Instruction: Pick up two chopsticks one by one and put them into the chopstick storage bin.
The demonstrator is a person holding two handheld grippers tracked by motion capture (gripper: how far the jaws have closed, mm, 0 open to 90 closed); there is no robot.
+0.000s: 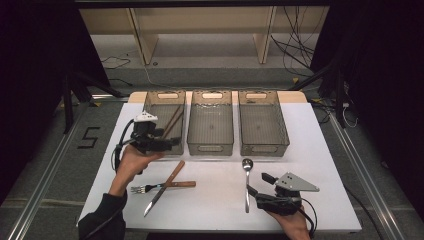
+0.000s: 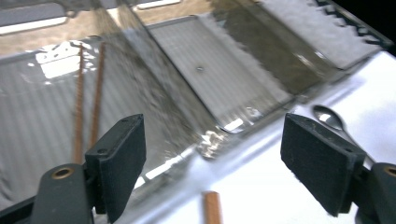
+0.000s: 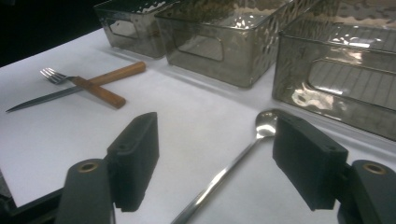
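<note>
Left gripper (image 1: 167, 141) over near end of left smoky plastic bin (image 1: 151, 114) holding two brown chopsticks (image 1: 173, 120), jaws wide, empty; right gripper (image 1: 257, 184) at table's (image 1: 330, 195) near edge, jaws wide astride long steel spoon (image 1: 247, 182).

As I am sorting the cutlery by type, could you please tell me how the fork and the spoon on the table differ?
The fork has a wooden handle; the spoon is all shiny metal. The fork lies sideways with the knife crossed over it, while the spoon lies alone, its bowl toward the bins. The fork is near the left gripper; the spoon runs between the right gripper's open jaws. Both rest flat on the white table, outside the bins.
</note>
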